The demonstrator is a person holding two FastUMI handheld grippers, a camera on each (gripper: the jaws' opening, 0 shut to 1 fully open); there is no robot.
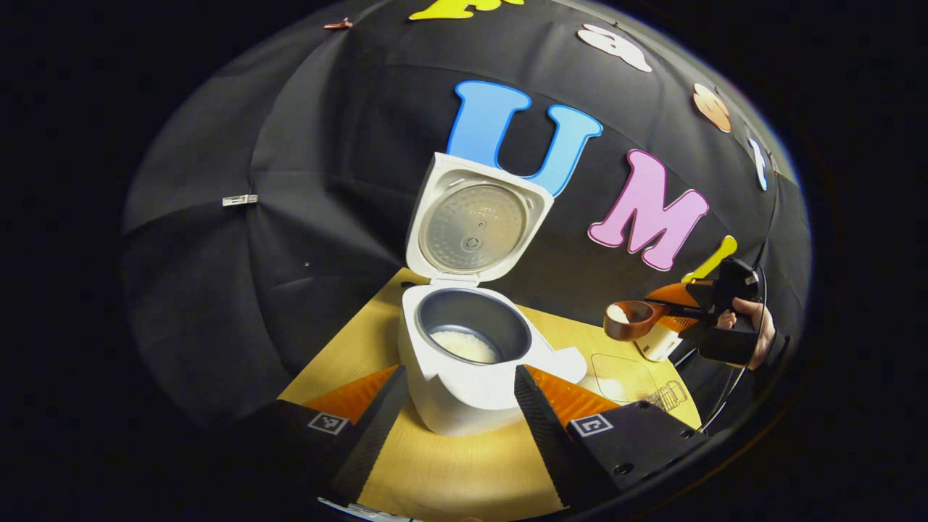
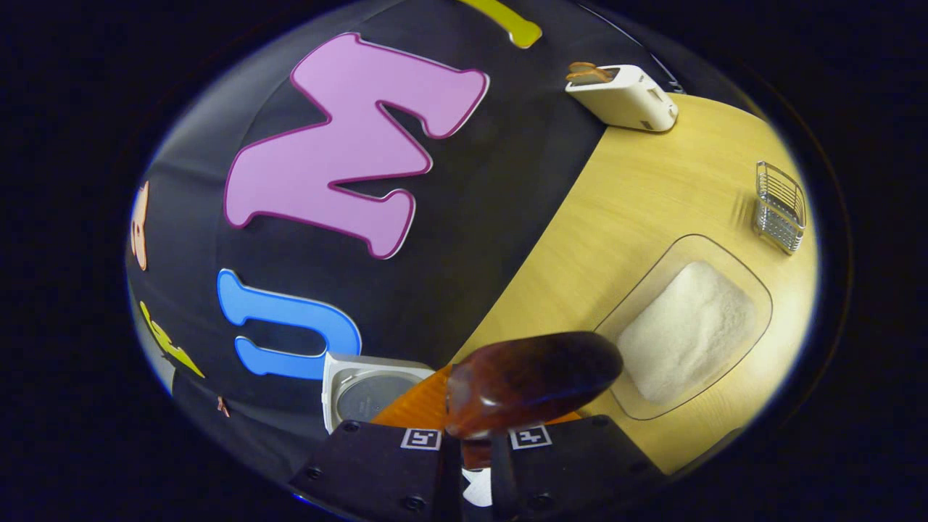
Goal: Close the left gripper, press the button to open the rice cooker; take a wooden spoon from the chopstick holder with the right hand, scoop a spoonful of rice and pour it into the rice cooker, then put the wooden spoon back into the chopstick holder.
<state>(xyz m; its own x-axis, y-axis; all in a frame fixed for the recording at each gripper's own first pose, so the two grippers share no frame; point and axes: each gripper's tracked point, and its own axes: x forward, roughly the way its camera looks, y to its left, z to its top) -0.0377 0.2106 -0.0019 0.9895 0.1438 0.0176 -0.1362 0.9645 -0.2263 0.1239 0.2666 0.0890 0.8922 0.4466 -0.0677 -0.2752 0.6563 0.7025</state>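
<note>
Now the right tool (image 1: 670, 313) hovers to the right of the rice cooker (image 1: 464, 377) and above the surface (image 1: 464, 471), held by a hand (image 1: 754, 326) seen in the left gripper view. Its fingers are closed tight on the handle of the wooden spoon (image 1: 632, 319), which juts toward the rice cooker with its bowl level and a small heap of white rice in it. The spoon's bowl hangs well short of the cooker's rim, not yet over the pot.

From the right gripper view, the underside of the spoon's bowl (image 2: 533, 380) sits just ahead of the right tool's (image 2: 475, 449) closed fingers, with the clear rice tray (image 2: 754, 290) beyond it on the surface, a bed of white rice spread across its middle.

The left tool (image 1: 457, 406) is low in front of the rice cooker, its fingers spread wide apart on either side of the cooker's front and gripping nothing.

The rice cooker's lid (image 1: 475, 221) stands fully open and upright behind the pot. The dark inner pot (image 1: 471, 330) holds a shallow patch of white rice at its bottom.

Farther from the rice cooker, beyond the tray, a wire chopstick holder (image 2: 781, 206) stands on the surface, and a white toaster (image 2: 627, 98) sits near the booth wall.
</note>
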